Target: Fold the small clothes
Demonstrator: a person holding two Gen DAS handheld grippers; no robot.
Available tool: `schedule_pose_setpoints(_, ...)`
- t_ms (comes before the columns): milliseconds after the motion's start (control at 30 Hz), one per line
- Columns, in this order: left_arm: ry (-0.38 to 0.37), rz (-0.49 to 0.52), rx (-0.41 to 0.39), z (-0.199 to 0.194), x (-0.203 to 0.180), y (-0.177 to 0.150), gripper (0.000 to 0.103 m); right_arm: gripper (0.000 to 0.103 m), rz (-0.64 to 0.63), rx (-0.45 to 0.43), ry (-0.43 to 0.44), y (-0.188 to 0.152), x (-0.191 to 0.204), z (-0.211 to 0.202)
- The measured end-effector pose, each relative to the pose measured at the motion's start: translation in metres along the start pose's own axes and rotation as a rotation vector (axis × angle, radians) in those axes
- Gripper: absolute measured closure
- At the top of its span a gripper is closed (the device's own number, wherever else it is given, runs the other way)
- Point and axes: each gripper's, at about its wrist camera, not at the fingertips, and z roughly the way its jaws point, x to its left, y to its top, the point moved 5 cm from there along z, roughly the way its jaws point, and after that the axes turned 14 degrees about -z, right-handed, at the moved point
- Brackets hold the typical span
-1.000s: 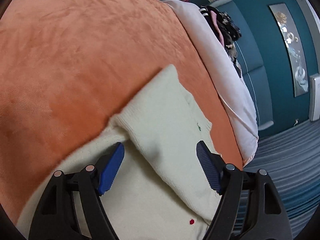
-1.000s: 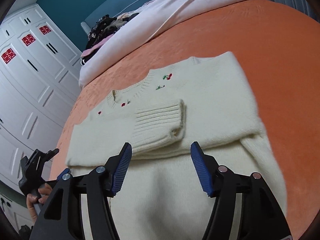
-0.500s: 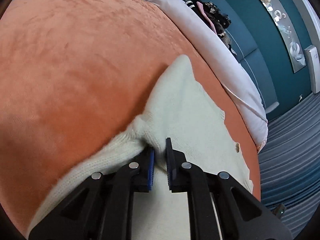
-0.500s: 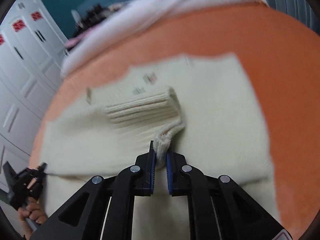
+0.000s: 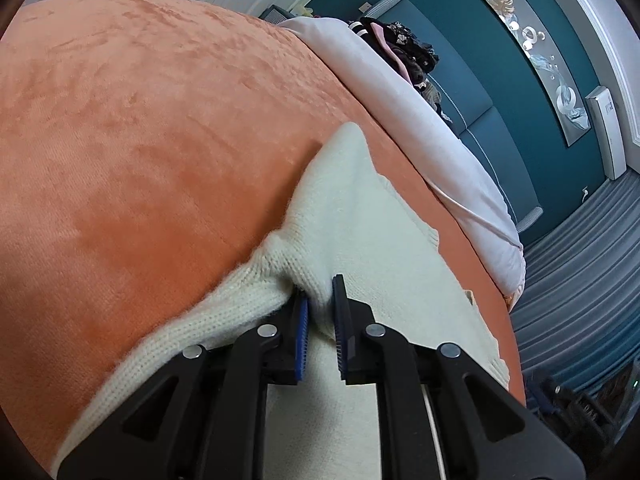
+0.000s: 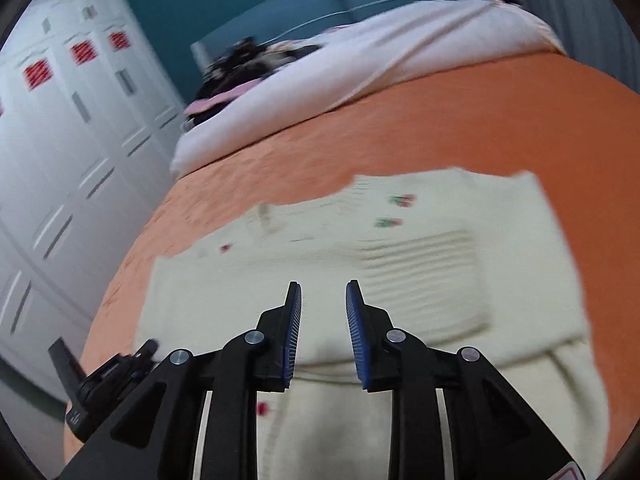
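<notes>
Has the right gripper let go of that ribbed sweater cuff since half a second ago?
Yes. The right gripper now has its jaws apart and empty, and the ribbed cuff lies flat on the cream sweater, off to the right.

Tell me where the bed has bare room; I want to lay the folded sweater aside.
Bare orange bedspread lies wide open beside the cream sweater, on the side away from the white duvet. A narrower orange band separates sweater and duvet. Crowded: dark clothes heaped on the duvet.

Cream knitted wool-like sweater (image 5: 360, 220), soft and matt, ribbed at the cuff (image 6: 424, 276). Under the sweater, plush velvety orange bedspread (image 5: 140, 140). Matt black plastic on the left gripper (image 5: 320, 312), ridged blue pads (image 5: 303, 340), shiny metal rivets.
</notes>
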Motion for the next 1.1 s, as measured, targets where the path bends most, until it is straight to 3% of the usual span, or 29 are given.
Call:
schedule_pose_setpoints(67,-0.006,0.0,-0.002,-0.001,0.001,-0.001,0.091,0.082,-0.081,0.059,0.104,0.018,0.059,0.047)
schedule_pose_setpoints(167,-0.015,0.0,-0.005,-0.001,0.003,-0.002,0.091,0.082,-0.177,0.149,0.15,0.034,0.113,0.116)
schedule_pose_setpoints(267,-0.022,0.004,-0.008,0.0,0.004,-0.003,0.091,0.083,-0.217,0.231,0.154,0.036,0.138,0.167)
schedule_pose_setpoints(333,-0.029,0.005,-0.01,0.0,0.006,-0.004,0.091,0.088,-0.243,0.245,0.131,0.034,0.134,0.18)
schedule_pose_setpoints(367,-0.032,0.006,-0.01,0.0,0.006,-0.004,0.091,0.092,-0.25,0.237,0.147,0.033,0.126,0.178)
schedule_pose_setpoints(400,-0.036,0.006,-0.011,-0.001,0.007,-0.005,0.091,0.103,-0.248,0.229,0.145,0.034,0.114,0.171)
schedule_pose_setpoints(500,-0.04,0.011,-0.014,-0.001,0.007,-0.006,0.091,0.103,-0.182,0.188,0.076,0.028,0.045,0.126)
schedule_pose_setpoints(600,-0.039,0.015,-0.016,-0.002,0.006,-0.008,0.091,0.103,-0.019,0.163,-0.023,0.002,-0.057,0.073)
schedule_pose_setpoints(700,-0.031,0.017,-0.015,-0.003,0.005,-0.009,0.091,0.103,0.111,0.131,-0.137,-0.025,-0.128,0.013)
schedule_pose_setpoints(733,-0.027,0.017,-0.014,-0.003,0.005,-0.009,0.091,0.1,0.144,0.117,-0.177,-0.031,-0.141,-0.007)
schedule_pose_setpoints(767,-0.022,0.017,-0.013,-0.004,0.003,-0.008,0.091,0.087,0.177,0.093,-0.206,-0.039,-0.153,-0.028)
schedule_pose_setpoints(833,-0.009,0.013,-0.005,-0.005,0.001,-0.007,0.091,0.086,0.231,0.075,-0.163,-0.049,-0.161,-0.05)
schedule_pose_setpoints(900,0.016,0.01,0.01,-0.008,-0.004,-0.006,0.087,0.076,0.252,0.084,-0.131,-0.055,-0.157,-0.057)
schedule_pose_setpoints(967,0.057,0.036,0.021,-0.013,-0.011,-0.007,0.078,0.066,0.251,0.103,-0.092,-0.057,-0.147,-0.047)
schedule_pose_setpoints(1033,0.107,0.077,0.017,-0.018,-0.019,-0.009,0.072,0.064,0.243,0.151,-0.079,-0.059,-0.136,-0.026)
schedule_pose_setpoints(1067,0.135,0.097,0.017,-0.018,-0.021,-0.009,0.072,0.067,0.217,0.175,-0.108,-0.058,-0.131,-0.016)
schedule_pose_setpoints(1100,0.161,0.106,0.021,-0.018,-0.023,-0.007,0.074,0.094,0.193,0.18,-0.117,-0.054,-0.124,-0.01)
